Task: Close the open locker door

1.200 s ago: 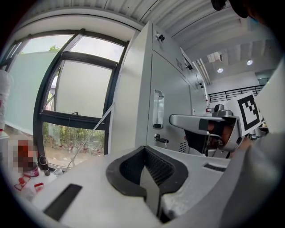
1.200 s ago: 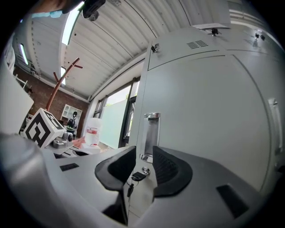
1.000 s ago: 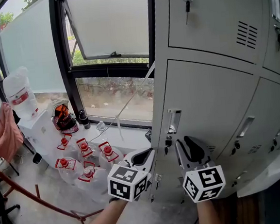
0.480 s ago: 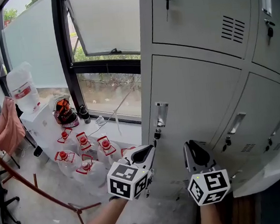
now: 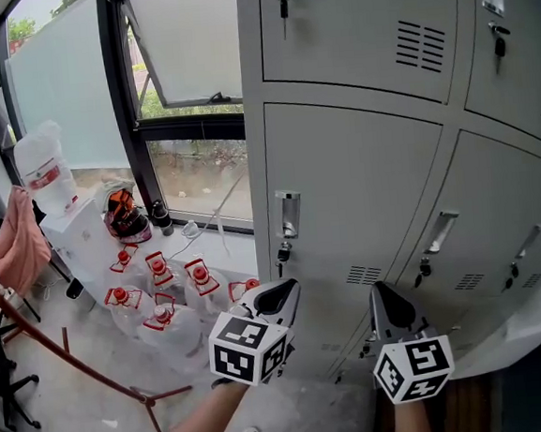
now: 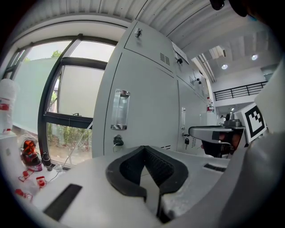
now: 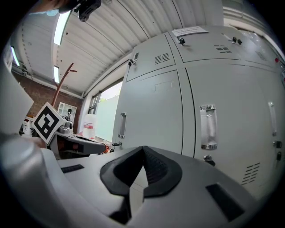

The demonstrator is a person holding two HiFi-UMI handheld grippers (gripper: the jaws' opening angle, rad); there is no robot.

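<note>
Grey lockers [image 5: 359, 155] fill the right of the head view, and every door I can see lies flush. The nearest door [image 5: 354, 203] has a clear handle [image 5: 289, 213] with a small lock under it. My left gripper [image 5: 282, 294] hovers in front of that door's lower left corner, shut and holding nothing, apart from the metal. My right gripper [image 5: 383, 292] is further right, below the same door; its jaws have just been closing with nothing between them, and they are now shut. The left gripper [image 6: 143, 148] faces the handle [image 6: 120, 109]. The right gripper [image 7: 142, 149] faces a handle [image 7: 208, 127].
Several red-capped water bottles [image 5: 164, 290] lie on the floor below the window [image 5: 182, 67]. A big water jug [image 5: 43, 174], a pink cloth [image 5: 14, 247] and a slanted red-brown pole [image 5: 67, 369] are at the left. A pale grey slab [image 5: 529, 324] juts out at lower right.
The right gripper's jaws went from wide apart to shut. The lockers have slid left in the head view, and both grippers now sit further right along the locker front.
</note>
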